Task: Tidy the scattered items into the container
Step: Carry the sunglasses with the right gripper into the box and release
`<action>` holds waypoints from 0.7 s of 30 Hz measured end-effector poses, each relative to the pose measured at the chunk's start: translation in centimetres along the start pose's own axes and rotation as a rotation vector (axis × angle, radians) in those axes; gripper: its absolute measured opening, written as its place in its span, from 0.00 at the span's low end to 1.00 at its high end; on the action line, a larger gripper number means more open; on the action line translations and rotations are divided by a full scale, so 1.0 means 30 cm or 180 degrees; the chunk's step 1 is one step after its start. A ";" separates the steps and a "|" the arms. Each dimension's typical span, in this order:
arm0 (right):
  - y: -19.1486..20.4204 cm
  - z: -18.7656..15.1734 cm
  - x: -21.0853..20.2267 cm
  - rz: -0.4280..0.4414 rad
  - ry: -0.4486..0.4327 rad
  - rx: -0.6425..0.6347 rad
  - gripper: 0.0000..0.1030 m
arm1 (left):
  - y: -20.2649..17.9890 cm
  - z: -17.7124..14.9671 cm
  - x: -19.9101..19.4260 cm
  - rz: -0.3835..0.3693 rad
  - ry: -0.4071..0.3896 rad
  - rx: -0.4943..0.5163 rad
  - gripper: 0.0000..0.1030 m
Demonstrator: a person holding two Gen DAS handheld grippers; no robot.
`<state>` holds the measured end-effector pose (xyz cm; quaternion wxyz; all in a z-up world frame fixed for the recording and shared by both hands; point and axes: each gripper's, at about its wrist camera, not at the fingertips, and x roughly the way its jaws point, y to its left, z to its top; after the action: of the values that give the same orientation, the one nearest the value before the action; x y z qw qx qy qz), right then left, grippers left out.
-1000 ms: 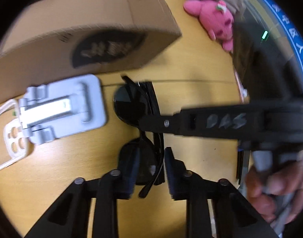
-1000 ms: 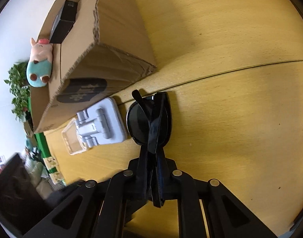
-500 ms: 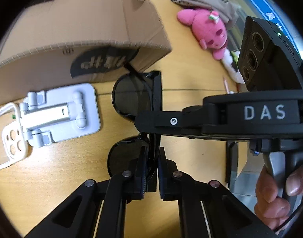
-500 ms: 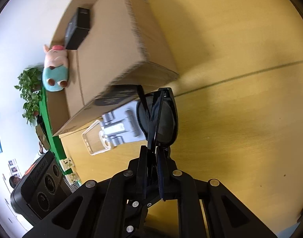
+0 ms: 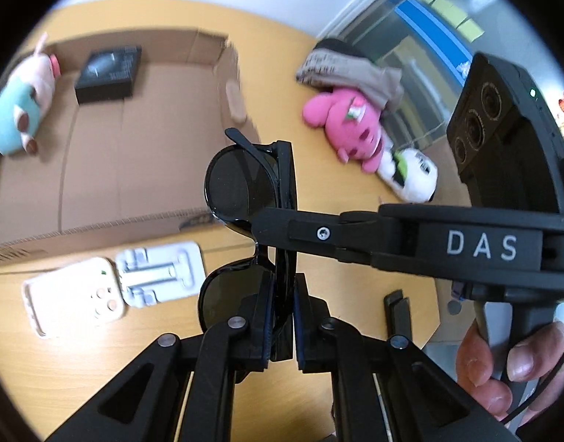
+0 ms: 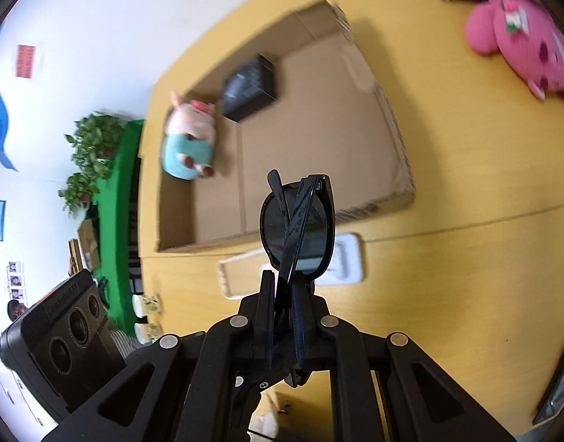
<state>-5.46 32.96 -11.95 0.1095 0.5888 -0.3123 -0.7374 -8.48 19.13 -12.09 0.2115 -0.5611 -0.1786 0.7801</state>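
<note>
Both the left gripper (image 5: 282, 316) and the right gripper (image 6: 284, 309) were clamped on the folded black sunglasses (image 5: 245, 188), held in the air just before the open cardboard box (image 6: 319, 118).

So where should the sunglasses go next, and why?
Probably carry the sunglasses forward over the cardboard box before letting go. Both the left gripper and the right gripper have their jaws clamped on them, and they hang in front of the box's near wall, above the table.
</note>
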 end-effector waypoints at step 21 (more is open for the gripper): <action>0.410 0.496 -0.272 0.0097 -0.0712 -0.0628 0.08 | -0.028 0.564 -0.339 -0.0027 -0.0806 0.0134 0.08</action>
<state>-19.63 32.61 3.49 0.1425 0.4845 -0.2576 -0.8238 -21.62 13.75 1.67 0.2023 -0.4528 -0.1899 0.8473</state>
